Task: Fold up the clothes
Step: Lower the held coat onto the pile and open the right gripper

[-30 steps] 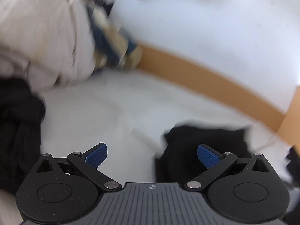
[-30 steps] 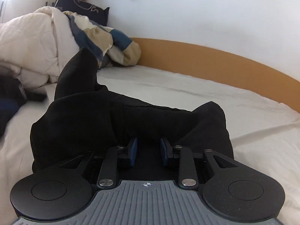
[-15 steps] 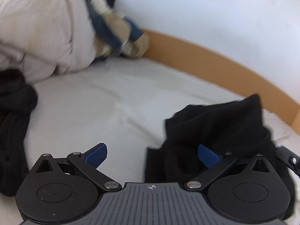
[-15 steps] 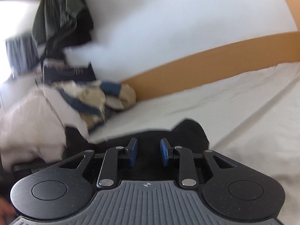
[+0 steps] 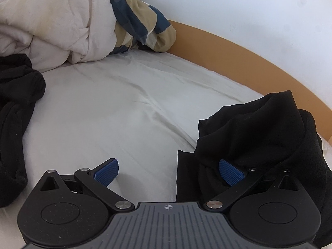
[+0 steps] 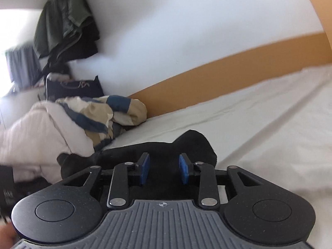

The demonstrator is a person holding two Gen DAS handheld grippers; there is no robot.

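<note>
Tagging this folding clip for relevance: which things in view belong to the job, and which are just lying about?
Part of the job:
- black garment
- left gripper, open
- right gripper, fingers just opening, garment between them

Lying about:
- white duvet
- blue and beige bedding
- second black garment
- hanging green clothes

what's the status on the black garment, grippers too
Left gripper open, over sheet. Right gripper fingers just opening, black garment between them, bunched. Duvet pile clear of it.

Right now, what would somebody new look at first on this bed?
Probably the black garment, heaped on the white sheet near the wooden bed edge, beside the left gripper. Next, the rumpled white duvet with a blue and tan blanket, piled at the far end.
</note>
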